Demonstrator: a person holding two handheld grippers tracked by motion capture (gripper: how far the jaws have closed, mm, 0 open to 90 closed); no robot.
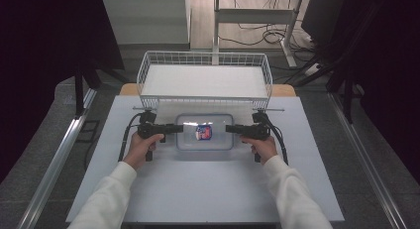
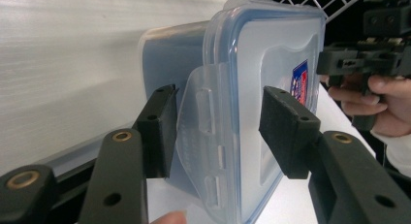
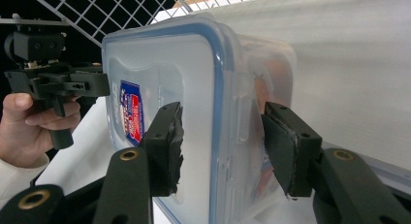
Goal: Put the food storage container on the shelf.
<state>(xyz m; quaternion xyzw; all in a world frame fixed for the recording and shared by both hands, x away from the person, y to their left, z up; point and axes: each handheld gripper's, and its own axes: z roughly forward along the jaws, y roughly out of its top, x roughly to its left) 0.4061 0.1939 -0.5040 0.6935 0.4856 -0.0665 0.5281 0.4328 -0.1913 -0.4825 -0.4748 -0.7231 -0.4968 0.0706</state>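
A clear plastic container with a blue-rimmed lid and a red and blue label lies flat on the white table, just in front of the wire basket. My left gripper is shut on its left end. In the left gripper view the left gripper has one pad on the lid and the other under the body, beside the side latch flap. My right gripper clamps the opposite end. In the right gripper view the right gripper has its pads on the lid and the underside.
A white wire basket stands at the table's far edge, right behind the container. Metal rails run along both sides of the table. Each gripper view also shows the other hand and its gripper, the right gripper and the left gripper.
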